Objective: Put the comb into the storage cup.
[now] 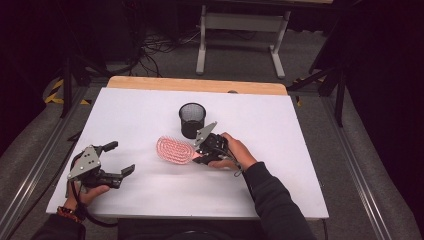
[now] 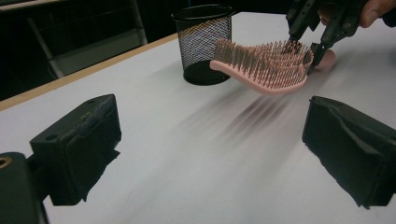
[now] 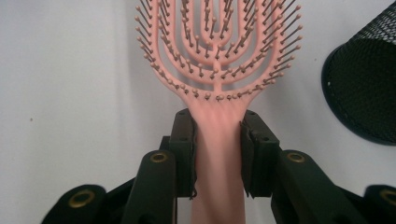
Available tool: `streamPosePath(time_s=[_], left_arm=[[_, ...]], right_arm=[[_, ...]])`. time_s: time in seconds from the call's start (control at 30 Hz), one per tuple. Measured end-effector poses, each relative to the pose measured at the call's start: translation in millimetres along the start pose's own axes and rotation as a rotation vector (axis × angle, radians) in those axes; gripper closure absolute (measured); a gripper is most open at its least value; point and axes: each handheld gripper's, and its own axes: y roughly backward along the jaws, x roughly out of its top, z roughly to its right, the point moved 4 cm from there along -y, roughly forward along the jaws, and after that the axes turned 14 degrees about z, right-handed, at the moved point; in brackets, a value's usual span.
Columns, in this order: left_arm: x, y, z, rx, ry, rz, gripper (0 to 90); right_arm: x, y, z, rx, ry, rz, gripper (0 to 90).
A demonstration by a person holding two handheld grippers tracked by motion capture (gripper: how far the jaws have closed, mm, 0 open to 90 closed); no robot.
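A pink hairbrush with bristles up is held just above the white table, left of centre. My right gripper is shut on its handle, both jaws pressed against the handle's sides just below the bristle head. In the left gripper view the hairbrush hangs tilted, with the right gripper at its far end. A black mesh cup stands upright just behind the brush. My left gripper rests open near the table's front left, nothing between its jaws.
A wooden strip runs along the table's far edge. Beyond it stand a white desk frame and cables on the grey floor. Metal rails flank the table. The mesh cup sits close to the brush head's right side.
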Motion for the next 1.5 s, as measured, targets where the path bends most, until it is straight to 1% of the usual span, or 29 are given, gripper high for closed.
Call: streamPosePath(time_s=[0.07,0.1,0.13,0.17,0.2,0.27,0.3,0.4,0.43,0.47,0.5,0.53,0.57,0.6,0.63,0.67,0.73,0.77,0.9,0.97,1.07,1.1,1.2,1.27,1.33,1.37,1.4,1.43,1.5], left_arm=[[-0.5,-0.6,0.1,0.000,-0.005,-0.008,5.4],[-0.7,-1.0,0.3,0.000,-0.005,-0.009,5.4],[-0.9,-1.2,0.7,0.000,-0.002,-0.009,5.5],[-1.2,-1.6,0.9,-0.001,0.000,-0.008,5.5],[-1.4,-1.9,0.8,-0.002,0.000,-0.011,5.5],[-1.6,-2.0,0.8,-0.002,0.001,-0.011,5.4],[-1.8,-2.2,0.4,-0.001,-0.002,-0.013,5.5],[-1.7,-2.0,0.5,-0.003,-0.001,-0.012,5.5],[-1.7,-2.0,0.5,-0.003,-0.001,-0.012,5.5],[-1.8,-2.0,0.4,-0.002,-0.003,-0.013,5.5],[-1.8,-2.0,0.4,-0.002,-0.003,-0.013,5.5],[-1.8,-1.9,0.5,-0.002,-0.001,-0.013,5.5],[-1.7,-1.9,0.5,-0.003,-0.003,-0.013,5.5],[-1.7,-1.9,0.5,-0.003,-0.003,-0.013,5.5],[-1.8,-1.9,0.4,-0.003,-0.002,-0.013,5.5],[-2.1,-2.3,0.2,-0.002,-0.005,-0.017,5.6],[-2.6,-2.8,0.6,-0.001,0.001,-0.016,5.6],[-2.6,-2.8,0.7,-0.001,0.000,-0.016,5.7],[-2.4,-2.3,0.7,-0.001,-0.002,-0.017,5.7],[-2.3,-2.2,0.1,0.000,-0.008,-0.018,5.7],[-3.0,-2.6,0.1,0.004,-0.004,-0.021,5.7],[-3.1,-2.7,-0.4,0.005,-0.011,-0.024,5.7],[-2.8,-2.5,0.0,0.007,-0.008,-0.018,5.8],[-2.5,-2.1,-0.2,0.006,-0.013,-0.020,5.8],[-2.5,-2.4,0.0,0.005,-0.010,-0.017,5.8],[-2.5,-2.4,0.0,0.005,-0.010,-0.017,5.8],[-2.7,-2.6,0.3,0.005,-0.007,-0.018,5.8],[-2.7,-2.6,0.3,0.005,-0.007,-0.018,5.8],[-2.9,-2.8,0.3,0.003,-0.004,-0.019,5.8]], right_arm=[[0.4,2.8,-0.2,-0.015,-0.002,0.029,69.9],[1.0,5.0,-0.7,-0.026,-0.010,0.056,69.9],[2.2,7.8,-0.6,-0.032,-0.022,0.097,69.9],[2.2,7.8,-0.6,-0.032,-0.022,0.097,69.9],[3.2,10.5,-1.0,-0.038,-0.024,0.127,69.9],[3.9,11.4,-1.4,-0.046,-0.029,0.138,69.9],[5.4,13.6,-1.7,-0.055,-0.029,0.172,69.9],[7.8,16.0,-3.3,-0.062,-0.034,0.222,69.9],[7.8,16.0,-3.3,-0.062,-0.034,0.222,69.9],[9.2,17.5,-3.7,-0.069,-0.031,0.248,69.9],[9.2,17.5,-3.7,-0.069,-0.031,0.248,69.9],[9.9,18.4,-3.8,-0.074,-0.034,0.260,69.9],[10.9,21.0,-3.4,-0.087,-0.039,0.294,69.9],[10.9,21.0,-3.4,-0.087,-0.039,0.294,69.9],[11.3,22.3,-2.9,-0.093,-0.044,0.315,69.9],[12.1,24.7,-2.1,-0.103,-0.051,0.347,69.9],[13.8,26.6,-2.3,-0.092,-0.072,0.384,69.9],[14.6,27.3,-2.9,-0.089,-0.076,0.397,69.9],[16.4,28.4,-3.7,-0.123,-0.064,0.414,69.9],[16.7,29.4,-3.7,-0.125,-0.070,0.431,69.9],[17.5,30.0,-3.8,-0.136,-0.068,0.447,69.8],[18.5,30.8,-3.8,-0.149,-0.068,0.463,69.9],[19.3,31.8,-3.8,-0.158,-0.070,0.479,69.9],[20.3,35.4,-3.3,-0.174,-0.068,0.507,69.9],[21.0,38.3,-2.9,-0.179,-0.073,0.530,69.9],[21.0,38.3,-2.9,-0.179,-0.073,0.530,69.9],[21.5,41.6,-2.2,-0.197,-0.068,0.547,69.9],[21.5,41.6,-2.2,-0.197,-0.068,0.547,69.9],[22.4,47.0,-0.9,-0.213,-0.068,0.587,69.9]])
